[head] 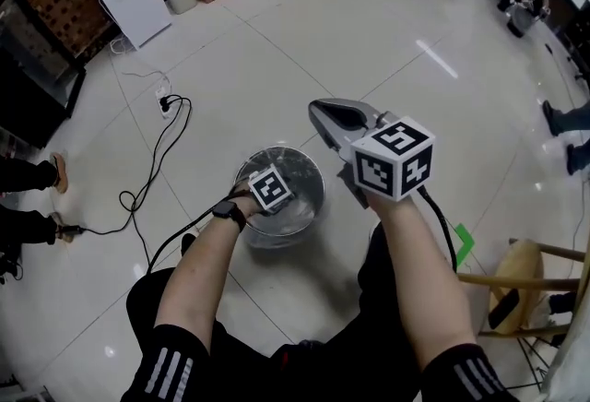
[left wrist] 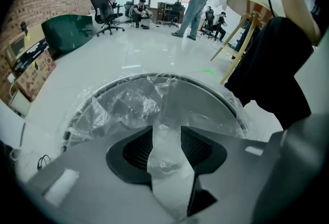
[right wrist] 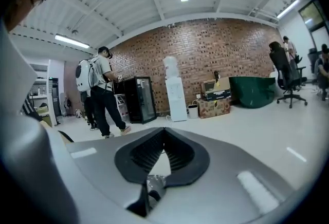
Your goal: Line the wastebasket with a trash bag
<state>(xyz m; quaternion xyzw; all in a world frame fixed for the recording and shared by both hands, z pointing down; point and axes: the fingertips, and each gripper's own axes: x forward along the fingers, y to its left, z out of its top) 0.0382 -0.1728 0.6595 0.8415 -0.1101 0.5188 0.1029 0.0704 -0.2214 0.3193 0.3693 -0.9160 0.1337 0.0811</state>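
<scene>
Step in hand: seating the liner. Wastebasket (head: 312,171) upright on the floor (head: 277,68), just ahead of the knees. Clear trash bag (left wrist: 126,102) already inside, crumpled against the wall and lapped over most of the rim, loose and wrinkled on the far side.

Left gripper (left wrist: 165,130) down at the near rim, pointing steeply into the basket. Jaws a good way apart, with a fold of bag film running up between them. Looks more like loose film in the gap than a firm pinch, so counted as not clamped.

Right gripper (head: 323,112) lifted well clear above the basket, pointing out across the room. Jaws fully together, nothing held.

Judged well along: bag in and mouth roughly over the rim, tidy fit not yet done.

Next move likely: bring the right gripper back down to the far rim, pinch the slack edge and pull it outward and down over the lip. Meanwhile close on or press the near fold with the left to stop the film sliding in. Needs a light pull, since thin film tears or pops off the opposite side easily.
</scene>
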